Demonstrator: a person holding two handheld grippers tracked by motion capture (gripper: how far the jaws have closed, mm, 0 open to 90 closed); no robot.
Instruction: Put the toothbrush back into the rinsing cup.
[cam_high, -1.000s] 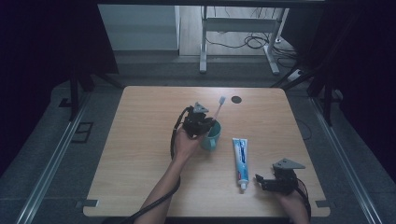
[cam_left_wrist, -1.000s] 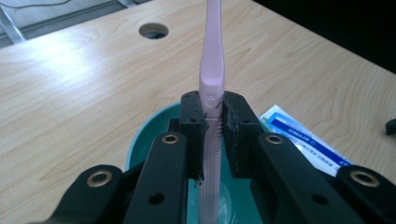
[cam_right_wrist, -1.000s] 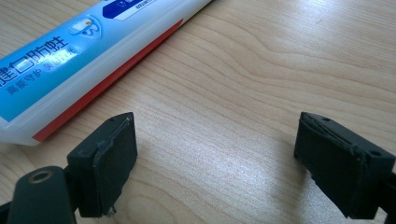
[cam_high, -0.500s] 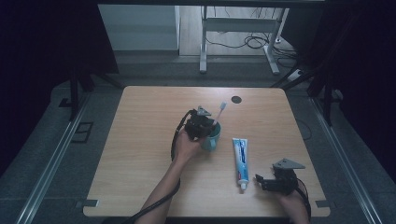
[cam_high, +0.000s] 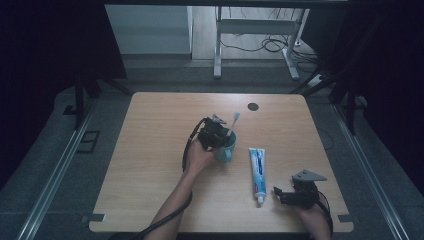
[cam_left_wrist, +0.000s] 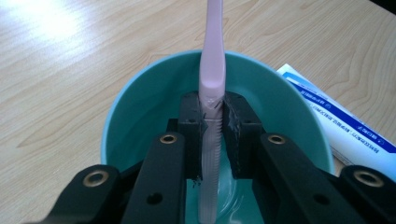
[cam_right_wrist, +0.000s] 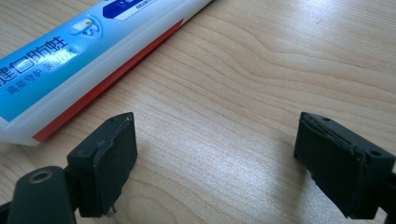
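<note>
Where the high view looks down on the table (cam_high: 150, 200), the left gripper (cam_high: 216, 134) sits near the middle of the wood, held in the left hand (cam_high: 199, 156) and tipped over a teal cup (cam_high: 227, 149). A toothbrush (cam_high: 233, 123) rises out of that gripper, its bristled head leaning up and away toward the far edge. Just right of the cup, apart from it, a toothpaste tube (cam_high: 258, 169) lies flat with its cap end toward the person. Near that cap end, at the near right of the table, the right gripper (cam_high: 280, 195) rests low in the right hand (cam_high: 315, 217), its grey plate on top and its jaws pointing toward the tube. A dark round hole (cam_high: 253, 106) marks the far part of the tabletop. As the left gripper view looks along its own jaws, the two pads press on the pink toothbrush (cam_left_wrist: 211, 102) from either side, clamped on the ribbed part of the handle, and the handle's lower end goes down inside the cup (cam_left_wrist: 135, 102), whose rim rings the jaws. The tube (cam_left_wrist: 341, 126) shows at the right, beyond the cup. From the right gripper view, the right gripper (cam_right_wrist: 215, 165) has its jaws wide apart over bare wood with nothing between them, and the tube (cam_right_wrist: 70, 60) lies just beyond the left pad, not touching it.
</note>
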